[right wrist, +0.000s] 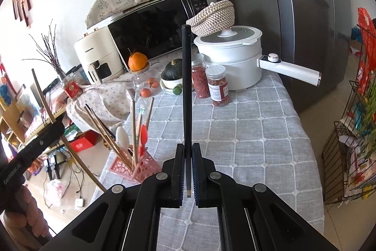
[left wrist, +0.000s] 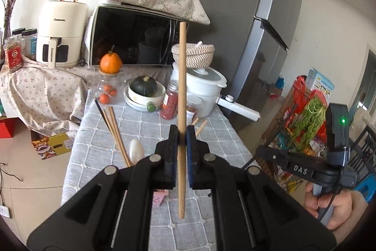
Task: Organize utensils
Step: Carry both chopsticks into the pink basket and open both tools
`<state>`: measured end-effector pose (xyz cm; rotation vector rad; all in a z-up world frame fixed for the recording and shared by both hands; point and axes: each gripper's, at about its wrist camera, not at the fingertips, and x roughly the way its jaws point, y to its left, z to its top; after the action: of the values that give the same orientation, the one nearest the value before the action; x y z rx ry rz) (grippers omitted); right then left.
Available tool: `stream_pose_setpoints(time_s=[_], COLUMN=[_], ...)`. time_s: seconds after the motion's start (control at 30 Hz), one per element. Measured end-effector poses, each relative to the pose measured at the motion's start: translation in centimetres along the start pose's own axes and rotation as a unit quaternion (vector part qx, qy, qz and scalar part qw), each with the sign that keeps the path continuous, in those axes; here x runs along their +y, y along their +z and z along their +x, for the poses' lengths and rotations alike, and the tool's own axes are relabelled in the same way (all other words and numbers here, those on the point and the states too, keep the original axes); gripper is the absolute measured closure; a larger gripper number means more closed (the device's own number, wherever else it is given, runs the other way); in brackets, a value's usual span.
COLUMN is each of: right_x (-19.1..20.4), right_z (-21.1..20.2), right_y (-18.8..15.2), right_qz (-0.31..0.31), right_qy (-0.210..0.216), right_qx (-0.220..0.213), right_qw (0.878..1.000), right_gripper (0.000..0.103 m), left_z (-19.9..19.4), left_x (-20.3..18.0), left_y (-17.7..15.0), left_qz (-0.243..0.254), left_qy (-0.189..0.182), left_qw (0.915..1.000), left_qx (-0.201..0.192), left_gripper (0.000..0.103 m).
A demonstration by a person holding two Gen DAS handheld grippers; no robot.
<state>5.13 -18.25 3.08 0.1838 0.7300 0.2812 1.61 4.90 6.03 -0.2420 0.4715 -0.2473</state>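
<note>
Grey quilted tablecloth (right wrist: pixel 258 133) covers the table, patterned in squares. At its far end stand a black-fronted microwave oven (right wrist: pixel 150 32) under a floral cloth, a white electric pot (right wrist: pixel 235 62) with a long handle, and a woven rope basket (right wrist: pixel 213 18) resting on the pot's lid. In front of these sit 2 clear jars with red contents (right wrist: pixel 211 84) and a dark green squash in a white bowl (right wrist: pixel 172 69).

Near the table's left edge stands a pink perforated plastic utensil holder (right wrist: pixel 138 168). It contains several wooden chopsticks (right wrist: pixel 134 128), a white spoon (right wrist: pixel 122 137) and a red utensil, all leaning upward.

Left gripper (left wrist: pixel 182 133): jaws closed on 1 light wooden chopstick (left wrist: pixel 182 77), held upright above the tablecloth, its lower end hanging free below the pads.

Right gripper (right wrist: pixel 188 149): jaws closed on 1 black chopstick (right wrist: pixel 187 91), also upright, its blunt lower end visible between the pads. This gripper is over the middle of the table, to the right of the pink holder and clear of it.
</note>
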Motion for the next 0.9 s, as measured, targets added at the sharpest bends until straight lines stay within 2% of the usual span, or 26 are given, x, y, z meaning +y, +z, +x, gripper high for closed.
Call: stream_pose_setpoints(time_s=[0.17, 0.3, 0.6, 0.9], right_x=[0.5, 0.7, 0.9, 1.6], right_z=[0.2, 0.4, 0.4, -0.2], right_y=[0.2, 0.2, 0.2, 0.6], right_qz=[0.001, 0.005, 0.008, 0.005], right_qy=[0.012, 0.017, 0.023, 0.043], right_qx=[-0.006, -0.007, -0.013, -0.028], right_qw=[1.000, 1.000, 1.000, 0.999], right_gripper=[0.097, 0.097, 0.097, 0.097], left_z=[0.4, 2.1, 5.3, 8.0], left_x=[1.4, 3.0, 3.5, 4.6], left_y=[0.2, -0.3, -1.6, -3.1], left_qz=[0.000, -0.021, -0.021, -0.042], left_qy=[0.038, 0.052, 0.072, 0.074], left_qw=[0.9975, 0.9965, 0.9965, 0.9955], left_qx=[-0.059, -0.062, -0.036, 0.043], left_gripper=[0.095, 0.095, 0.095, 0.095])
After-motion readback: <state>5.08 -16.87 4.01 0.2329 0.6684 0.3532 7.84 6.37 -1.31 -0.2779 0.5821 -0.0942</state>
